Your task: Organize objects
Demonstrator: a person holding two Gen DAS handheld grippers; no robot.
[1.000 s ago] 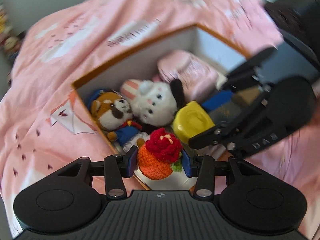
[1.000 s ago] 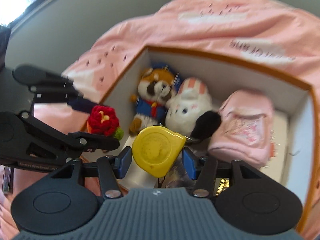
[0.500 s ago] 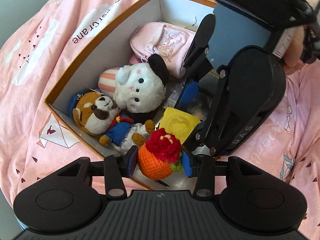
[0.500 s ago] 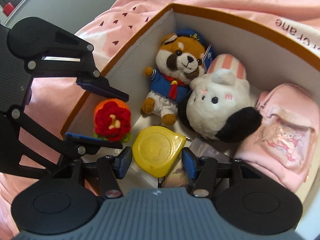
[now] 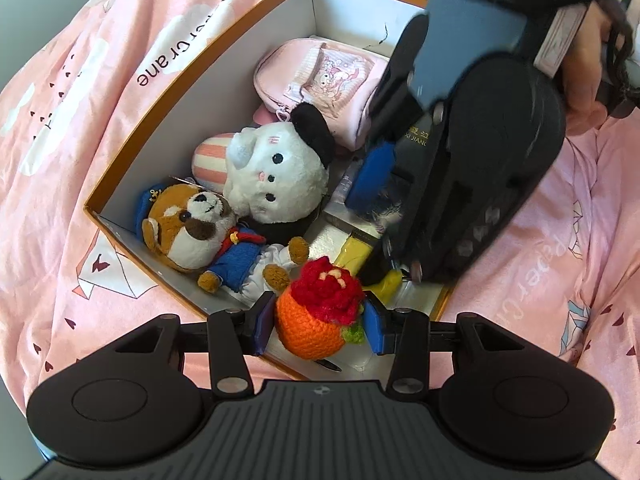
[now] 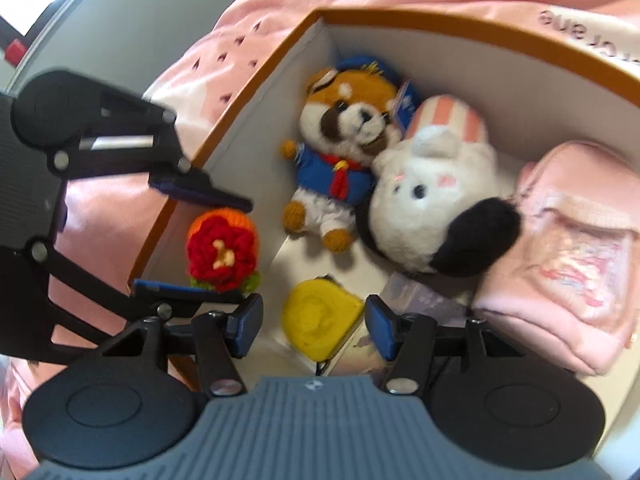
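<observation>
My left gripper (image 5: 318,323) is shut on an orange crocheted ball with a red flower (image 5: 316,320), held over the near corner of an orange-rimmed white box (image 5: 192,80). It also shows in the right wrist view (image 6: 222,250). My right gripper (image 6: 314,326) is open above a yellow tape measure (image 6: 320,324) that lies on the box floor, apart from the pads. In the left wrist view the right gripper (image 5: 460,184) hides most of the tape measure (image 5: 354,254).
The box holds a red panda plush in blue (image 5: 192,228), a white plush with black ears (image 5: 276,176), a pink pouch (image 5: 320,80) and flat packets (image 6: 420,300). The box sits on a pink patterned bedspread (image 5: 80,120). A grey floor (image 6: 160,20) lies beyond the bed.
My right gripper has opened and let go of the yellow tape measure, which now lies in the box. Both grippers have moved lower over the box. The left still holds the crocheted ball.
</observation>
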